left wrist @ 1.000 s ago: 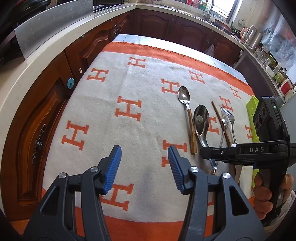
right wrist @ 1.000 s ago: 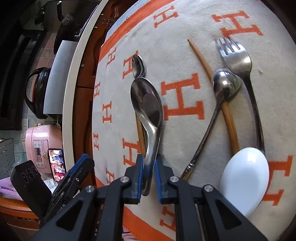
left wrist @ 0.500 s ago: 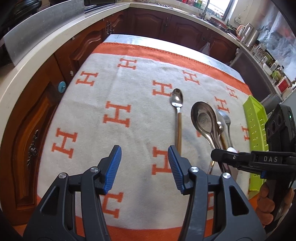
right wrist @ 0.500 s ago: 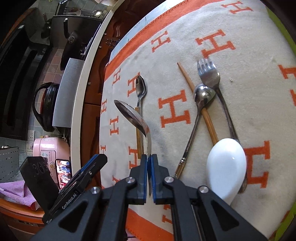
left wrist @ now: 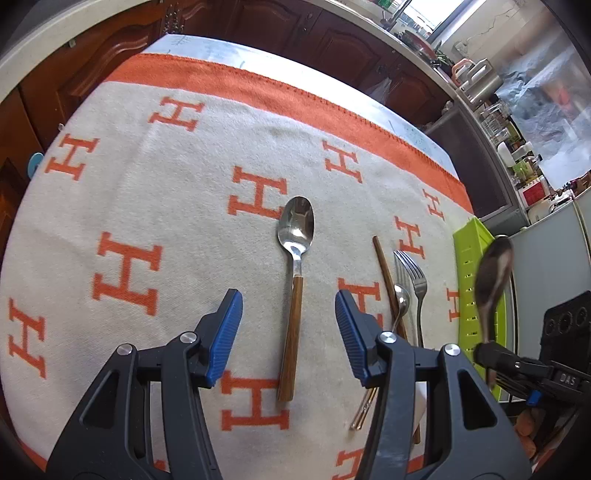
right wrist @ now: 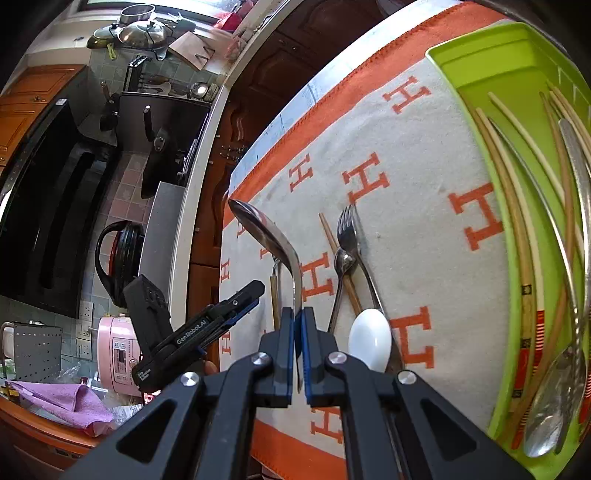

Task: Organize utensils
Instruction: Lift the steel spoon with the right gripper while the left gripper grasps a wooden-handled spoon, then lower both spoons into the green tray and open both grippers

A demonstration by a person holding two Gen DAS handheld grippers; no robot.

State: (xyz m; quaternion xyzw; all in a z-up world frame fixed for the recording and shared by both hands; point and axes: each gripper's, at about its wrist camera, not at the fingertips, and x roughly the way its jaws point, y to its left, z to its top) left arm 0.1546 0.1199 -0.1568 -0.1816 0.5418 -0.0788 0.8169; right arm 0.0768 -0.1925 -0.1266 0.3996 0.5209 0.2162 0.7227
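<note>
Both grippers differ — right gripper (right wrist: pixel 297 350) pinches a soup spoon (right wrist: pixel 266 236) aloft; left gripper (left wrist: pixel 289 332) hangs spread above the wood-handled spoon (left wrist: pixel 293 280).

Cream blanket (left wrist: pixel 177 221) with orange H pattern; lime-green tray (right wrist: pixel 480 55); blue-padded fingers (left wrist: pixel 225 328).

Bright daylight from the window (left wrist: pixel 424 18), strong fisheye bending at edges, motion blur on the lifted spoon (left wrist: pixel 493 273).
</note>
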